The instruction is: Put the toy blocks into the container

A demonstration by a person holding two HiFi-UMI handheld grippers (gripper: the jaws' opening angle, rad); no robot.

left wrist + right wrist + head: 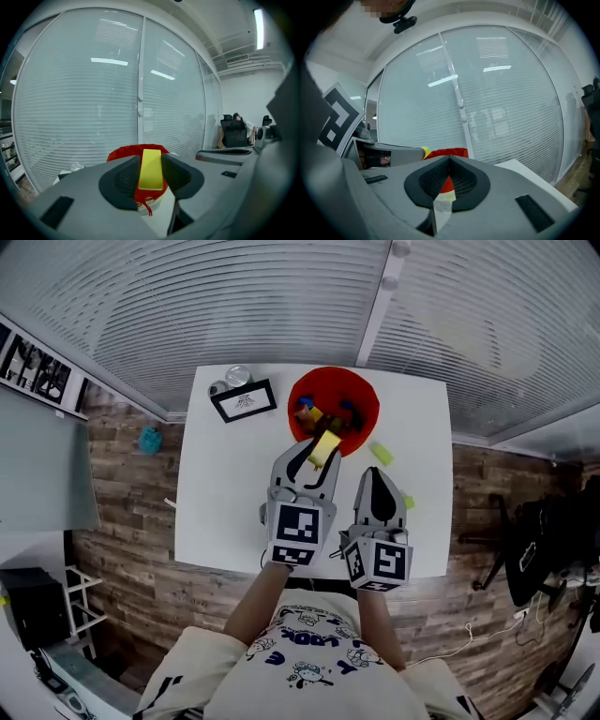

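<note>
Head view: we had the left gripper (317, 463) pinching one yellow block (326, 444), held at the near rim of the red container (364, 395) and not yet dropped in. The right gripper (376, 474) sat beside it over the white table (216, 512), jaws pressed together, nothing in them. We judged the task partly done. Some blocks were already in the container (blue, orange and yellow bits, too jumbled for an exact count). One yellow was in transit. Two green blocks were left on the table: one (381, 454) just right of the container, and a smaller one (409, 503) near the right gripper. We also counted one container, two grippers, one framed card (244, 399) and one round metal item (238, 375) at the far left corner. Left gripper view: both pads were clamped on the sides of the yellow block (151, 168), which stood on end, with the container (121, 153) directly behind it. We made the release the next call, once the block was over the opening. Right gripper view: the jaws met at the tips and were empty. The container (449, 153) showed beyond them. The left gripper (389, 154) was off to the left, with a sliver of the yellow block (425, 151) showing.
</note>
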